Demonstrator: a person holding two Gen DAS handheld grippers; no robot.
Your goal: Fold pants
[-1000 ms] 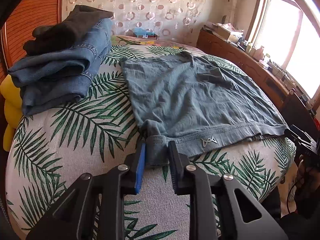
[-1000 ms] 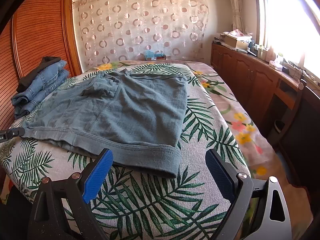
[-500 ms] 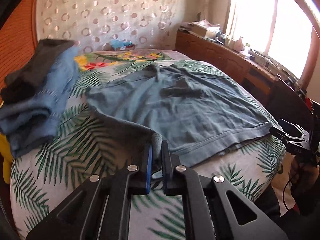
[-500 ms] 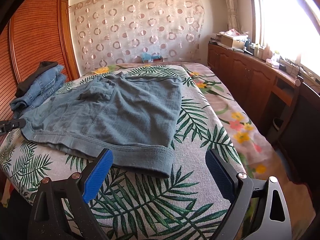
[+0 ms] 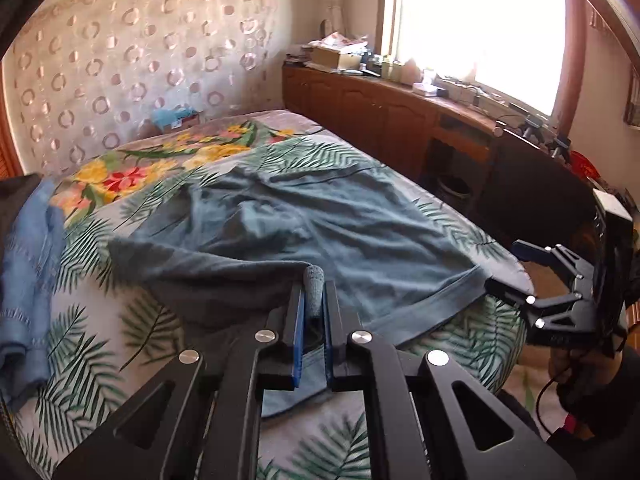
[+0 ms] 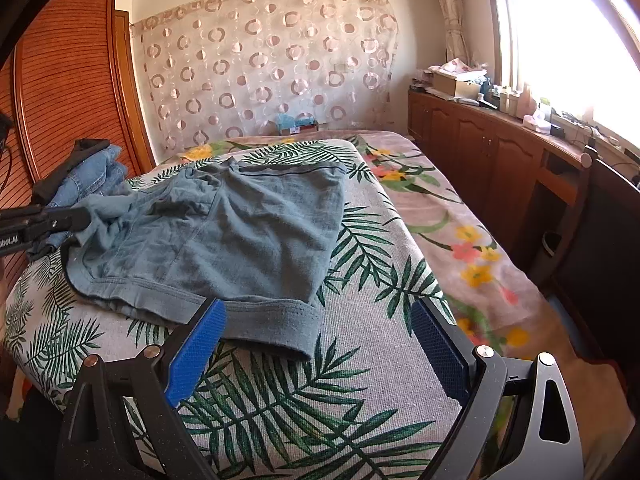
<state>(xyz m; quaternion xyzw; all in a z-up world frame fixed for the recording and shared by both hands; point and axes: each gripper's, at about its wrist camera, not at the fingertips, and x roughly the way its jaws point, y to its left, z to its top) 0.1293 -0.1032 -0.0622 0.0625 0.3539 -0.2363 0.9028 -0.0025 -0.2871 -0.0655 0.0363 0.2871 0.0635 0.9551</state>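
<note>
Grey-blue shorts (image 6: 240,236) lie spread on a bed with a palm-leaf cover (image 6: 360,380). My left gripper (image 5: 315,292) is shut on the waistband corner of the shorts (image 5: 360,240) and holds it lifted, so the cloth folds over toward the middle. In the right wrist view the left gripper (image 6: 80,218) shows at the left edge with the bunched cloth in it. My right gripper (image 6: 316,344) stands open just in front of the other waistband corner, with nothing between its blue pads (image 6: 196,344). In the left wrist view the right gripper (image 5: 516,270) hovers at the bed's right edge.
A pile of folded jeans (image 6: 88,180) with a dark garment on top sits at the bed's left side by a wooden wardrobe (image 6: 68,92). A wooden sideboard (image 6: 480,152) with clutter runs under the window on the right. A dark chair (image 6: 600,248) stands beside the bed.
My left gripper closed on the waistband corner, then lifted it and carried it across toward the right, rolling as it went. The shorts' left side has folded over. The right gripper stayed still and open.
</note>
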